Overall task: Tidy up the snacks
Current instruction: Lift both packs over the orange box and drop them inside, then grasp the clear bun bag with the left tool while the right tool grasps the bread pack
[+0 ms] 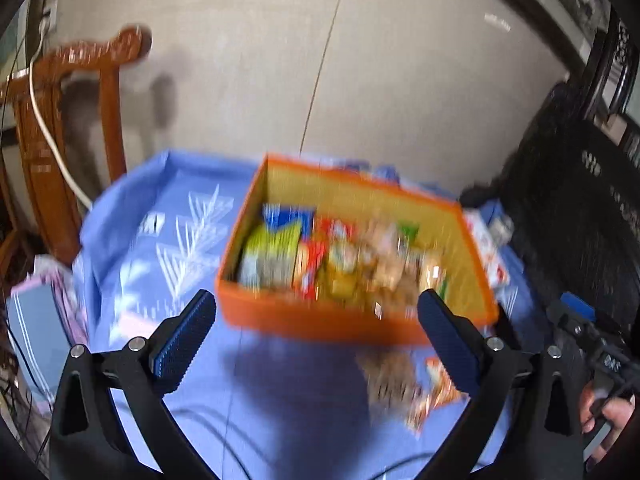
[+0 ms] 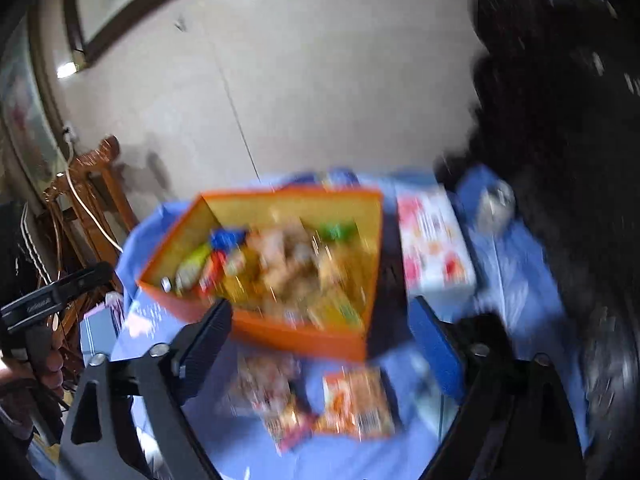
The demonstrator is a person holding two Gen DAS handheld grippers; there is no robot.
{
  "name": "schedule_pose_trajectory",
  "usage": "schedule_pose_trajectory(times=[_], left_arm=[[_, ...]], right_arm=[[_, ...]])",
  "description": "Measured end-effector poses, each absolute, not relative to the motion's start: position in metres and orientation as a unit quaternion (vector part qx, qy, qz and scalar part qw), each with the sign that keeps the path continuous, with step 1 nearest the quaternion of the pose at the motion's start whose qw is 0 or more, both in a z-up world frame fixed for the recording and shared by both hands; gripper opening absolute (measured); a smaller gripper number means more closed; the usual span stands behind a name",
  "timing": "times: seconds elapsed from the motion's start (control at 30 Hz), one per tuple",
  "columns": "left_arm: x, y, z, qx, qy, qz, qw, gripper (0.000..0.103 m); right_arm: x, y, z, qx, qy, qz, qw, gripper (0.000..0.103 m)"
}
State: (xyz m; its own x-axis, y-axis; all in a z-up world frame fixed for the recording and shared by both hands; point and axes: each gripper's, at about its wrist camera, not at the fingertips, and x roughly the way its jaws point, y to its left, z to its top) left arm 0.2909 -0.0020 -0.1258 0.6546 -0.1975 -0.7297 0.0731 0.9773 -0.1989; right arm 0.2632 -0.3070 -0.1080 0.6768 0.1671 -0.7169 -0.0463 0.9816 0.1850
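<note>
An orange box (image 1: 320,322) with a yellow inside stands on the blue tablecloth and holds several snack packets (image 1: 320,256). It also shows in the right wrist view (image 2: 296,336). My left gripper (image 1: 316,336) is open and empty, in front of the box's near wall. Loose snack packets (image 1: 416,388) lie on the cloth in front of the box. My right gripper (image 2: 320,344) is open and empty, above an orange packet (image 2: 356,404) and a brownish packet (image 2: 272,388). Both views are blurred.
A white printed box (image 2: 436,248) stands to the right of the orange box. A carved wooden chair (image 1: 60,152) with a white cable is at the left. A dark shape (image 1: 580,208) stands at the right. A wall rises behind the table.
</note>
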Motion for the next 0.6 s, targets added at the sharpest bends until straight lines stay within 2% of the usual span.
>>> schedule_pose_trajectory(times=[0.3,0.6], left_arm=[[0.246,-0.015,-0.169,-0.050,0.458,-0.099,0.882,0.099],[0.242,-0.025,-0.176,-0.038,0.475,-0.105,0.873,0.099]], right_arm=[[0.235,-0.320,-0.190,0.079,0.491,0.032,0.867,0.085],[0.266,-0.321,-0.241,0.073,0.541,0.034,0.837,0.071]])
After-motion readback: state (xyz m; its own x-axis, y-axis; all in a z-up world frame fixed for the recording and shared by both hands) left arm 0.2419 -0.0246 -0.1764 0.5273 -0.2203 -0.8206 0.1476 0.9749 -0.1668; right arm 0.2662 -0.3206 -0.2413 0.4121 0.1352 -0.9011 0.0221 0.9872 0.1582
